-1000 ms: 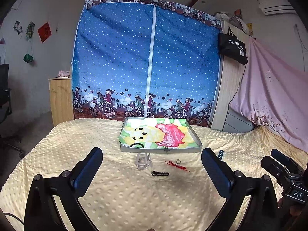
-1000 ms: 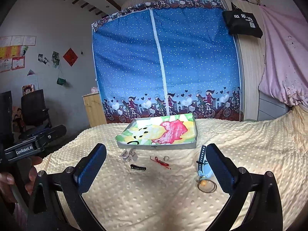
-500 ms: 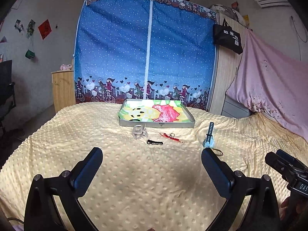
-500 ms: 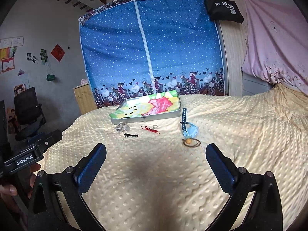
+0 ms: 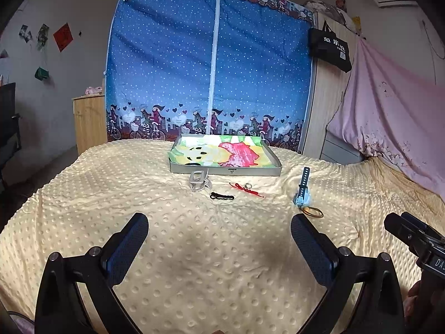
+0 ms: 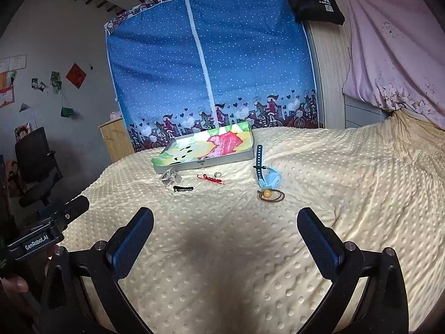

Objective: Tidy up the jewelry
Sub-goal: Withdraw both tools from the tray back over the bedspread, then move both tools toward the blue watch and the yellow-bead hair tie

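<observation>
A shallow metal tray [image 5: 225, 171] [image 6: 205, 162] with a colourful cartoon lining sits far back on the yellow dotted blanket. In front of it lie a clear hair claw [image 5: 198, 179] [image 6: 170, 178], a black hair clip [image 5: 222, 196] [image 6: 183, 188], a red cord [image 5: 246, 189] [image 6: 210, 179], a small ring [image 5: 247, 185] [image 6: 217, 174], a blue watch [image 5: 302, 192] [image 6: 267, 176] and a brown hair tie with an orange bead [image 5: 313, 211] [image 6: 271, 194]. My left gripper [image 5: 219, 236] and right gripper [image 6: 225, 228] are both open, empty, well short of the items.
A blue zip wardrobe [image 5: 211, 69] stands behind the bed. A wooden cabinet [image 5: 89, 122] is at the far left, an office chair [image 6: 36, 161] beside the bed. Pink cloth [image 5: 395, 117] hangs at the right. Bare blanket [image 5: 217, 264] lies under both grippers.
Both grippers have pulled back and risen, so the tray and the jewelry look smaller and farther away. The watch and hair tie are now in the left wrist view. Nothing was picked up.
</observation>
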The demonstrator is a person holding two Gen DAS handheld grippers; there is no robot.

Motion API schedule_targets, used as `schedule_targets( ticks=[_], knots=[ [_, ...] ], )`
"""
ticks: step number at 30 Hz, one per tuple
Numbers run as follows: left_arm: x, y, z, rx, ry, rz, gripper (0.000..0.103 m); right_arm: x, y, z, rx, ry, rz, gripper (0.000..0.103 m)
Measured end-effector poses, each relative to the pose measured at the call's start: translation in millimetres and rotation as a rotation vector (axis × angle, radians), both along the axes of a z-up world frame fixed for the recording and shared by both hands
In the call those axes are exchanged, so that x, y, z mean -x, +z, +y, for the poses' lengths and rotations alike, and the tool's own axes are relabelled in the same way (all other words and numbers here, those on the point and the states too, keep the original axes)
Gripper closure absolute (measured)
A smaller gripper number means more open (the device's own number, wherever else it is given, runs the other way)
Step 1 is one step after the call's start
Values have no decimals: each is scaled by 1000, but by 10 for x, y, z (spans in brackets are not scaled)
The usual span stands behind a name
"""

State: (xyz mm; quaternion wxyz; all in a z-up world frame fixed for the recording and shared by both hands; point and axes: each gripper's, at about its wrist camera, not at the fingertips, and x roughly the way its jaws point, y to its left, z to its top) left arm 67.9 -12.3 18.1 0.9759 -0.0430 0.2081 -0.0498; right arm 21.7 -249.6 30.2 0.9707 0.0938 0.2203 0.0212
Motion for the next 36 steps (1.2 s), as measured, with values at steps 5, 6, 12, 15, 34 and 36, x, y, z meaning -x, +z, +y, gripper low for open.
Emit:
schedule_targets(
  ticks=[5, 6, 12, 15, 34, 36],
  knots=[
    [-297, 46, -63, 17, 1, -4, 0, -241, 162, -99, 29, 6, -26, 1],
    [-366, 48, -77, 20, 1, -5, 0, -305, 188, -123, 38, 5, -34, 1],
    [-804, 4, -161, 40, -1, 7, 0, -694, 317, -235, 74, 0, -67, 1],
    [-1024, -37, -222, 43, -8, 21, 0, -899, 326, -300, 74, -12, -80, 1],
    [-2093, -470, -1113, 48, -144, 73, 0, -1743, -23, -1053, 163, -38, 34, 1],
    [-2175, -537, -1212, 51, -165, 85, 0, -1822, -126, -1099, 170, -15, 58, 1]
  ],
)
